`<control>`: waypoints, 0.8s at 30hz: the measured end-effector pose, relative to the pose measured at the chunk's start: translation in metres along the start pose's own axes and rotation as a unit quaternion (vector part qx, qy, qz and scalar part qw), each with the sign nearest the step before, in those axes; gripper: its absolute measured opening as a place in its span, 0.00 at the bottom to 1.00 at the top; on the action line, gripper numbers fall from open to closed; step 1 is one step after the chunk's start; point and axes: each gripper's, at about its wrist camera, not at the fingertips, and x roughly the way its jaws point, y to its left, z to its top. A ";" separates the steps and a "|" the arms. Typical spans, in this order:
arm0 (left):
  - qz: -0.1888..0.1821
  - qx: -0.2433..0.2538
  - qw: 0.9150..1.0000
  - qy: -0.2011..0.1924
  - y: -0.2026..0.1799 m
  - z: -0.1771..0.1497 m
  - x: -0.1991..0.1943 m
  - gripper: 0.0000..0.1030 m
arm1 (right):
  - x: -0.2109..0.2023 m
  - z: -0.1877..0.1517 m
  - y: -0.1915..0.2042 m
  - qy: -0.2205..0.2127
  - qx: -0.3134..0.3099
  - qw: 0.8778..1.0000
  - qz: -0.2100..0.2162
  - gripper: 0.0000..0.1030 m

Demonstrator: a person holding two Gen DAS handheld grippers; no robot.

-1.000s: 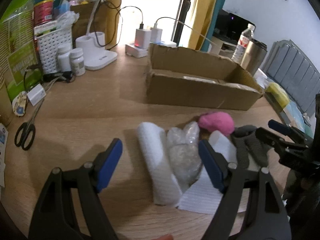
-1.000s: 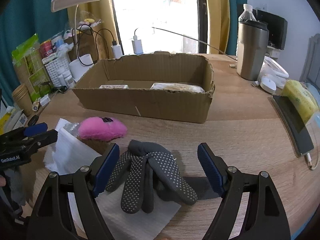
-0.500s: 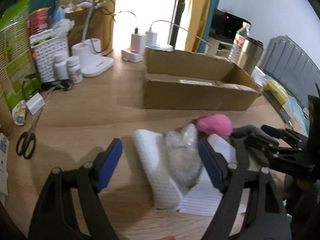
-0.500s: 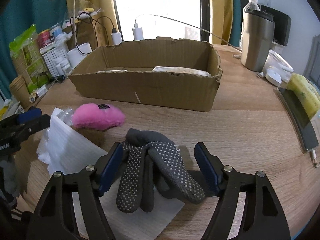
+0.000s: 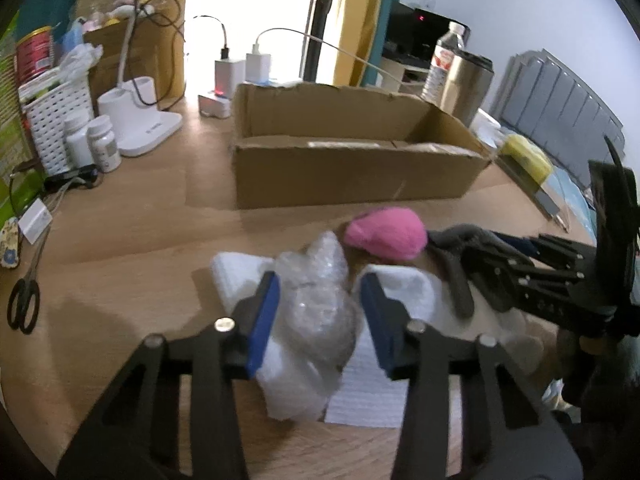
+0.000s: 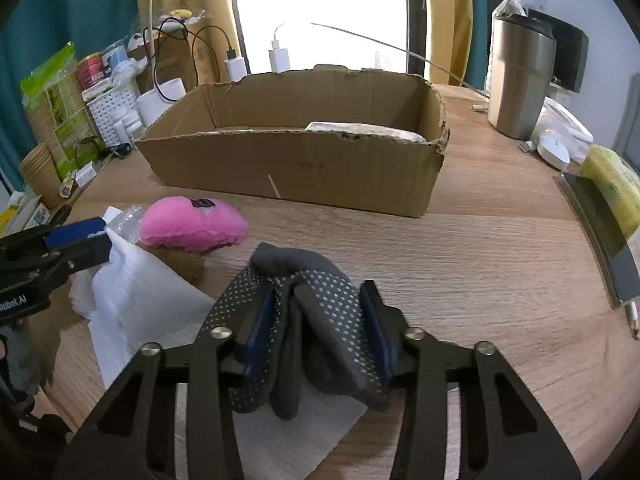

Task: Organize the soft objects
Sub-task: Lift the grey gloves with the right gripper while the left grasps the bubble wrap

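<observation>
We note both grippers pitched steeply down toward the wooden table [image 6: 500, 264]. The left gripper [image 5: 318, 312] has just been closing its jaws; the blue pads now sit against either side of the crumpled clear bubble-wrap bundle [image 5: 320, 300], clamped on it. Just outside its left jaw, and partly under the bundle, lies the rolled white foam sheet [image 5: 236, 272]; under its right jaw lies the flat white paper towel [image 5: 400, 292].

The right gripper [image 6: 318, 320] has likewise just been closing; its jaws pinch the dark grey dotted knit glove [image 6: 328, 296], whose fingers bunch up between the pads and droop toward the camera. The glove rests on the same paper towel.

Ahead of the right jaws and to their left sits the pink plush toy with a brown underside [image 6: 192, 228], touching the towel's edge.

Further ahead of both jaws stands the open brown cardboard box [image 6: 296, 168] with a torn rim. Inside it we see pale flat items against the near wall; what they are we cannot tell.
</observation>
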 end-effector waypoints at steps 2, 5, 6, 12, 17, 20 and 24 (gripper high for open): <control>-0.003 -0.001 1.000 0.004 0.000 0.000 0.001 0.39 | 0.001 0.000 0.000 0.001 -0.001 1.000 0.002 0.36; -0.005 -0.010 1.000 0.008 0.003 0.001 0.002 0.39 | -0.001 0.001 -0.001 -0.004 -0.001 1.000 0.006 0.35; -0.005 -0.014 1.000 0.010 0.004 0.001 0.003 0.39 | -0.001 0.001 -0.001 -0.007 -0.001 1.000 0.007 0.35; -0.021 -0.025 0.999 0.003 0.007 0.002 -0.004 0.31 | -0.006 0.009 -0.005 -0.024 -0.002 1.000 0.008 0.34; -0.023 -0.020 1.000 -0.006 0.005 0.005 -0.008 0.29 | -0.012 0.018 -0.009 -0.040 -0.002 0.999 0.012 0.34; -0.022 -0.021 0.999 -0.015 0.006 0.010 -0.014 0.29 | -0.016 0.023 -0.011 -0.052 -0.004 0.999 0.015 0.34; -0.022 -0.027 0.999 -0.028 0.010 0.014 -0.019 0.29 | -0.022 0.026 -0.012 -0.064 -0.006 0.998 0.022 0.34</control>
